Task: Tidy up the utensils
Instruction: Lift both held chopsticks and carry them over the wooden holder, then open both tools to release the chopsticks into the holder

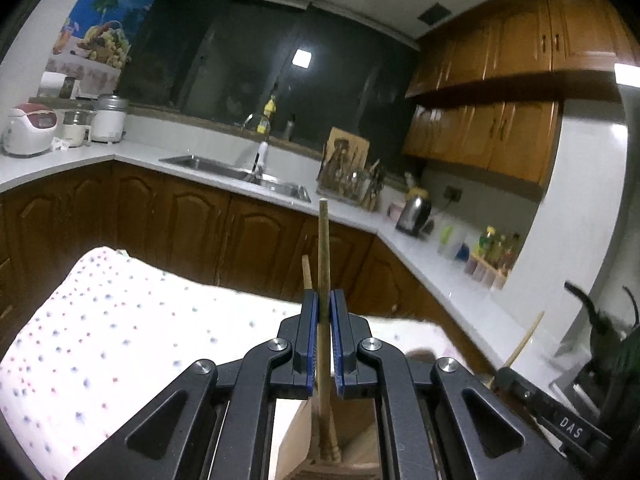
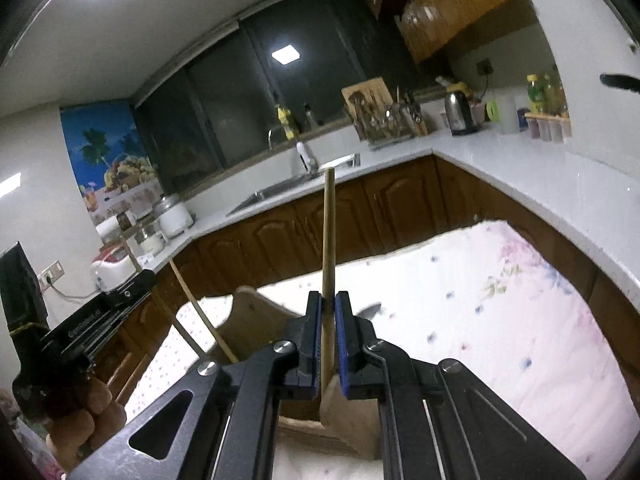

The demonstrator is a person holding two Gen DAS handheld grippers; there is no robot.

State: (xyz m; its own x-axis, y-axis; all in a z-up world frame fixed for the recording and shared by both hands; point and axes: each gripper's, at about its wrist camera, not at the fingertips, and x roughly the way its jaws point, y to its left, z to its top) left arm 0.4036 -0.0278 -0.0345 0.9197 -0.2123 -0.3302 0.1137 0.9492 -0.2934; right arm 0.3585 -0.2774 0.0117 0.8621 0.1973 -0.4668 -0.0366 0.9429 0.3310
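My left gripper [image 1: 324, 300] is shut on the thin handle of a wooden honey dipper [image 1: 323, 248], held upright; its grooved head shows low between the arms. My right gripper [image 2: 329, 300] is shut on the round handle of a wooden spatula [image 2: 328, 232], also upright, with its flat blade below the jaws. Both utensils hang over a brown cardboard box [image 2: 256, 316] that stands on the dotted white tablecloth [image 1: 120, 320]. Another wooden stick [image 1: 307, 272] rises from the box behind the dipper. The left gripper shows at the left of the right wrist view [image 2: 104, 316].
A white counter [image 1: 440, 264] with brown cabinets wraps around the room behind the table. On it are a sink [image 1: 236, 172], a utensil rack [image 1: 352, 176], a kettle [image 1: 416, 212], bottles and rice cookers [image 1: 30, 128]. The flowered tablecloth [image 2: 500, 300] spreads to the right.
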